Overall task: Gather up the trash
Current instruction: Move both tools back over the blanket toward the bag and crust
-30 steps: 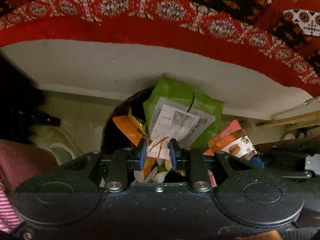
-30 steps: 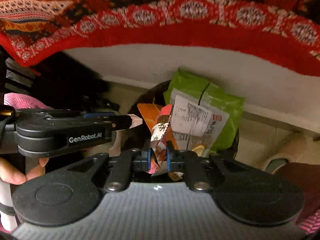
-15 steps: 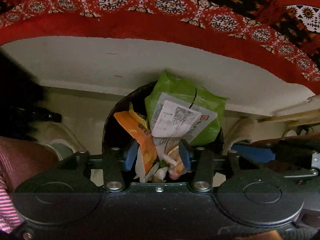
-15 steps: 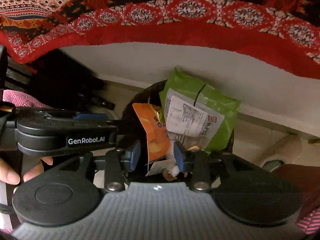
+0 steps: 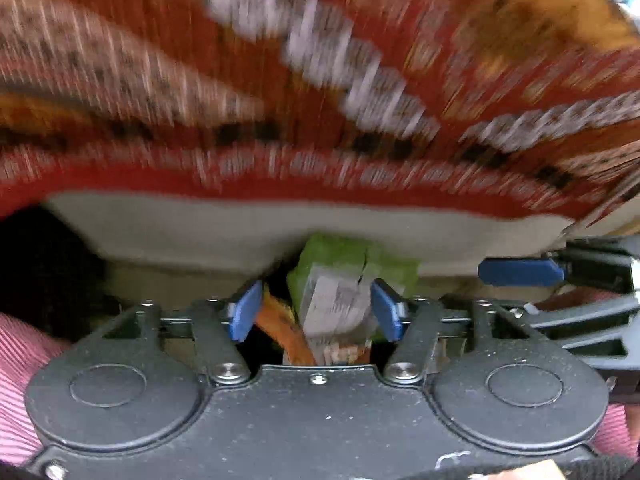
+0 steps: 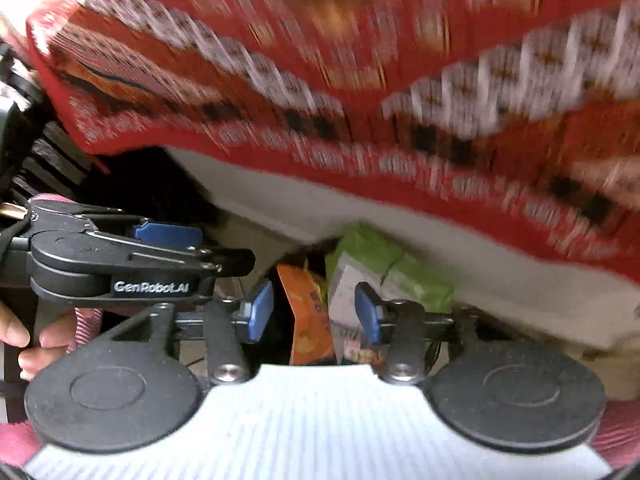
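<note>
Trash sits low in the left wrist view: a green bag [image 5: 352, 258] with a white label and an orange wrapper [image 5: 280, 328] stick up from a dark bin. The left claw [image 5: 314, 310] is above them, its jaws opening, nothing pinched. A red patterned cloth [image 5: 280, 168] hangs over a pale edge just behind.

Right wrist view: the right claw [image 6: 314, 312] is opening too, empty, over the same bag [image 6: 372, 252] and wrapper [image 6: 308, 316]. The left claw [image 6: 168, 234] is close on the left side, held by a hand [image 6: 36, 340].

I see a red patterned cloth [image 5: 320, 80] filling the upper view, badly smeared by blur, draped over a pale slab edge [image 5: 200, 224]. Below it I make out a dark shadowed area [image 6: 160, 188].
</note>
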A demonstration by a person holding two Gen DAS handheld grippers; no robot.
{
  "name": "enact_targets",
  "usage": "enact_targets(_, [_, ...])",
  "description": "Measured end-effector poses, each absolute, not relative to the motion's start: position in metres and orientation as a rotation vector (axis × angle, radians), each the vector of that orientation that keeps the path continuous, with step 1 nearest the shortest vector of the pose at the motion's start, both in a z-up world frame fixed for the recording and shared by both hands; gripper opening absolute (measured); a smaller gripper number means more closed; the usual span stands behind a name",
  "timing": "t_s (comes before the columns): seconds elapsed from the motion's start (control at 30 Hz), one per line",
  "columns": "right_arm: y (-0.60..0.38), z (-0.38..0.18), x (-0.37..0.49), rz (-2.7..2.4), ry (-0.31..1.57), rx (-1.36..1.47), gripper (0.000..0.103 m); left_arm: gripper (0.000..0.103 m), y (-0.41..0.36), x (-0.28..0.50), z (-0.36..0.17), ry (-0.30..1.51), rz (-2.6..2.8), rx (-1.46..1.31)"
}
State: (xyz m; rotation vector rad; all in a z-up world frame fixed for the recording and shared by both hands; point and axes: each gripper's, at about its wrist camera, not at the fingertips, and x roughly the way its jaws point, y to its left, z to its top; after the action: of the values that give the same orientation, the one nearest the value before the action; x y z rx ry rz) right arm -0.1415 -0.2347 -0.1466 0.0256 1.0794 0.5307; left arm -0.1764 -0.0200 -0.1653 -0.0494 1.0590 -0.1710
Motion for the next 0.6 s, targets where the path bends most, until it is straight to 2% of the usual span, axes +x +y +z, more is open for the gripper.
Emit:
enact_targets(0.23, [-0.247, -0.059, -0.146, 0.622, 0.859, 0.026, 0.075, 0.079, -0.006, -0.194, -0.068, 0.815, -0.297, -0.037])
enact_targets(0.43, [-0.260, 0.010, -0.131, 0.623, 0.676, 0.029, 0.080, 0.087, -0.002, -0.183, -0.002, 0.604, -0.318, -0.010])
enact_targets(0.6, [-0.268, 0.039, -0.099, 0.508, 0.584, 0.001, 0.081, 0.087, 0.002, -0.145, 0.026, 0.508, -0.246, -0.057])
